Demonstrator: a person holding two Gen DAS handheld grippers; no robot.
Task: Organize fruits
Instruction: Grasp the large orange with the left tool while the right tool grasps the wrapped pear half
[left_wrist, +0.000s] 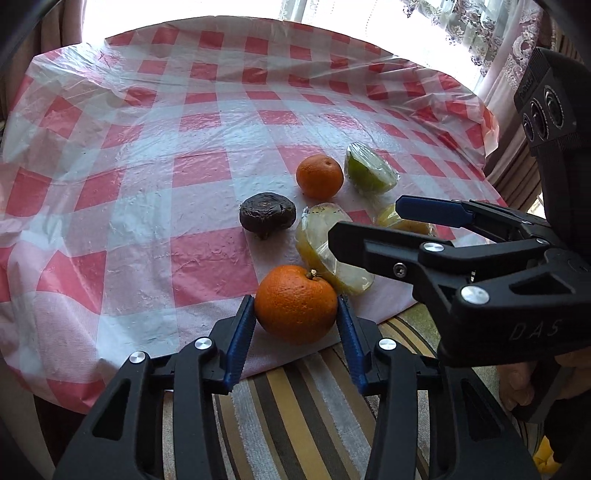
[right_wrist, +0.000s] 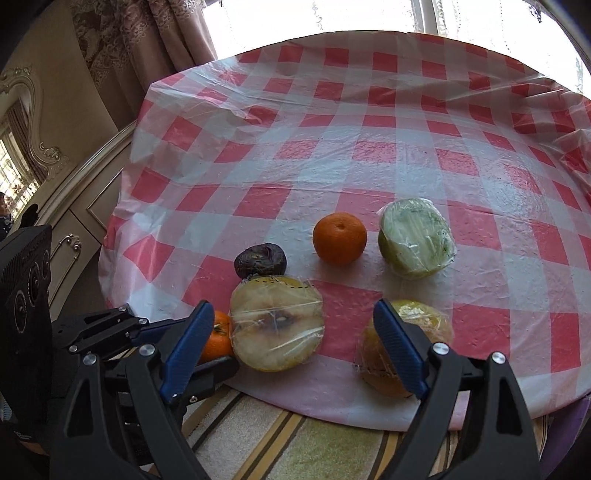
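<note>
Fruits lie grouped near the front edge of the red-and-white checked plastic tablecloth (right_wrist: 369, 155). My left gripper (left_wrist: 296, 314) clamps the large round orange (left_wrist: 296, 303) between both blue pads. My right gripper (right_wrist: 291, 343) stands spread, holding nothing, one finger beside the film-wrapped yellow halved fruit (right_wrist: 277, 323). Behind sit a small mandarin (right_wrist: 340, 238), a wrinkled dark purple fruit (right_wrist: 260, 260) and a wrapped green half (right_wrist: 417, 238).

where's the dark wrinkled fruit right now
The dark wrinkled fruit sits on the checked tablecloth, left of the wrapped yellow half and near-left of the small orange; the right wrist view shows it just behind that wrapped half.
</note>
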